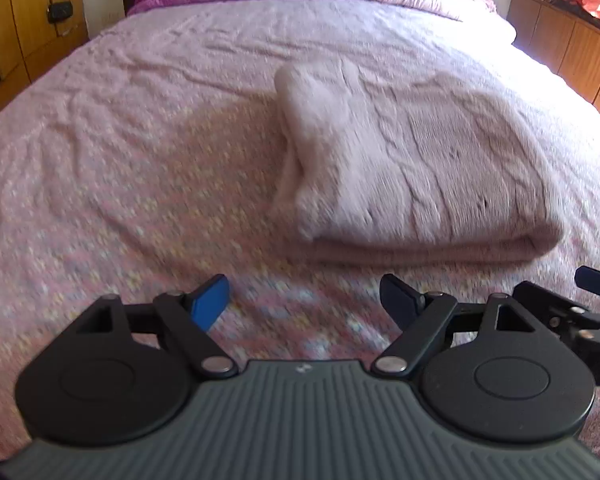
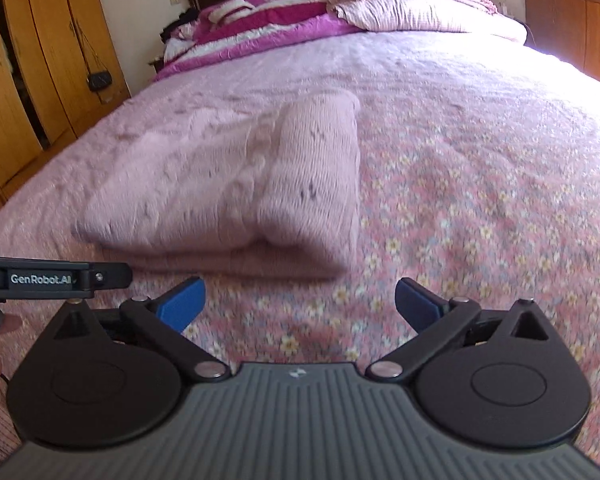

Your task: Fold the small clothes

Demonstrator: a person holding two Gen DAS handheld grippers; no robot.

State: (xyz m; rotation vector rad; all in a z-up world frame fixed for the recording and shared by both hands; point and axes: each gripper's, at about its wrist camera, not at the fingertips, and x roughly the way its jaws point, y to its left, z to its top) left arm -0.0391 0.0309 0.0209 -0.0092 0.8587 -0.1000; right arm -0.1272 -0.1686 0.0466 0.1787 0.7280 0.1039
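Pink cable-knit wool is what you have in front of you: the sweater [image 1: 416, 184] lies folded into a thick bundle on the bed [image 1: 120, 152], resting on the floral pink bedspread. One folded sleeve or flap lies along the top of the sweater, on its left side in your left wrist view and on its right side in your right wrist view [image 2: 228, 184]. The folded edge of the sweater faces you, and both views are blurred there, so the finer layers of the fold cannot be told.

Your left hand-held gripper [image 1: 305, 300] has its blue pads spread apart, with nothing between them but bedspread; it sits just short of the sweater's near edge and to its left. Your right hand-held gripper [image 2: 300, 306] is also spread wide, with only bedspread between its pads; it is just short of the sweater's near edge too, toward its right end. Neither touches the sweater. Each gripper shows at the edge of the other's view, so the two are close beside each other on the near side of the sweater.

Beyond the sweater, at the head of the bed, a magenta and white striped quilt [image 2: 260, 28] is heaped beside a pale pink ruffled blanket [image 2: 412, 4]. Left of the sweater stands a wooden wardrobe [image 2: 32, 64] with a small dark bag [image 2: 99, 80] hanging on it; far right of the sweater runs a low wooden cabinet [image 1: 572, 48].
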